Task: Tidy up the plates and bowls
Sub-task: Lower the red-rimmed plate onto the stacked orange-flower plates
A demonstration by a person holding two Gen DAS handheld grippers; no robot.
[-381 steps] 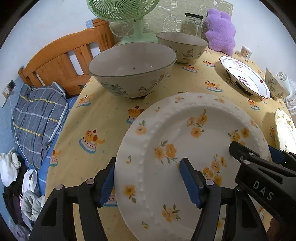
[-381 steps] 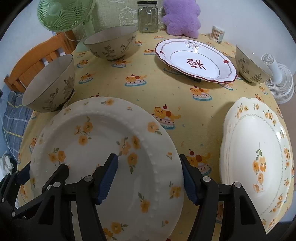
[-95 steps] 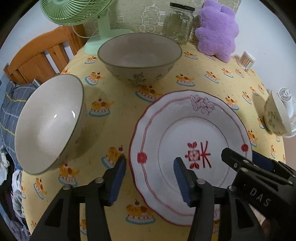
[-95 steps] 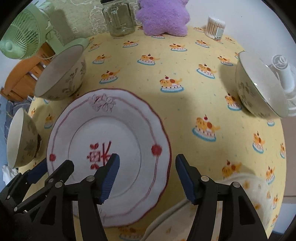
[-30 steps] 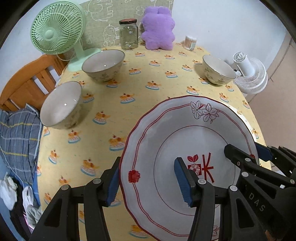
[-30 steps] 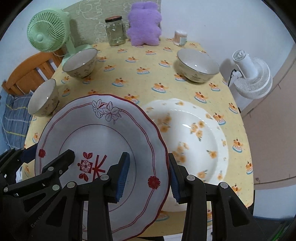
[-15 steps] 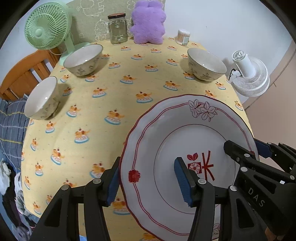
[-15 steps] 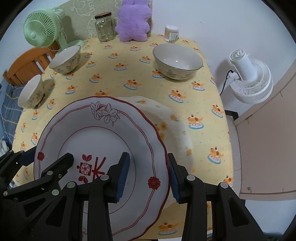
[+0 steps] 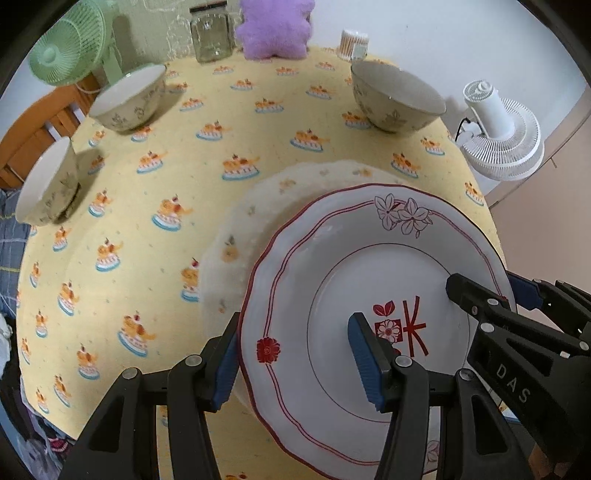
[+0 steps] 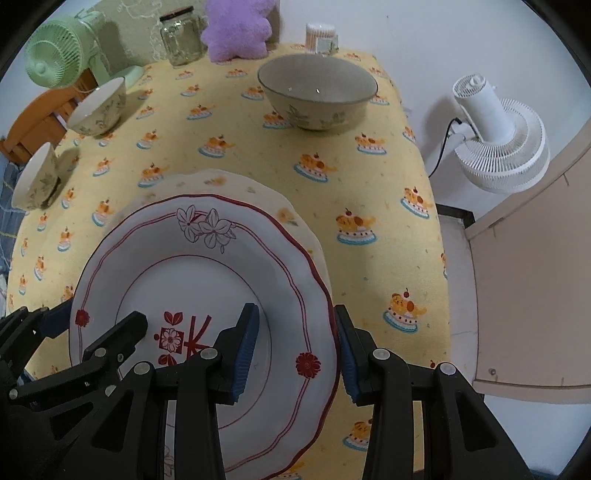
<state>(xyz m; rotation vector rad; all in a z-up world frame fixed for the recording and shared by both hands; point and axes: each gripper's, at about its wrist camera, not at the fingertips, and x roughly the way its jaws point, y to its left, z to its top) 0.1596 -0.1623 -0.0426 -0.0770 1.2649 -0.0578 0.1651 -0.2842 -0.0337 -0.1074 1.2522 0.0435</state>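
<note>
A white plate with red trim and a red emblem point(image 9: 369, 266) point(image 10: 203, 280) hangs tilted just above a cream plate with orange flowers point(image 9: 258, 229) point(image 10: 291, 218) on the yellow tablecloth. My left gripper point(image 9: 295, 363) is shut on its left rim, one pad on top and one underneath. At the opposite rim my right gripper point(image 10: 295, 352) is shut the same way. Each gripper shows in the other's view, the right gripper point(image 9: 498, 321) and the left gripper point(image 10: 110, 343). Three floral bowls stand apart: one far right point(image 9: 397, 96) point(image 10: 317, 92), two at the left point(image 9: 129, 98) point(image 9: 46, 182).
At the table's far edge stand a green fan point(image 9: 62, 55), a glass jar point(image 9: 210, 33), a purple plush point(image 9: 273, 29) and a cotton-swab tub point(image 9: 352, 44). A white fan point(image 10: 498, 136) stands off the right edge. A wooden chair point(image 9: 29, 136) is at the left.
Both grippers carried the red-trimmed plate across and down; it now hangs over the flowered plate, which looks closer and is mostly covered. Neither grip changed.
</note>
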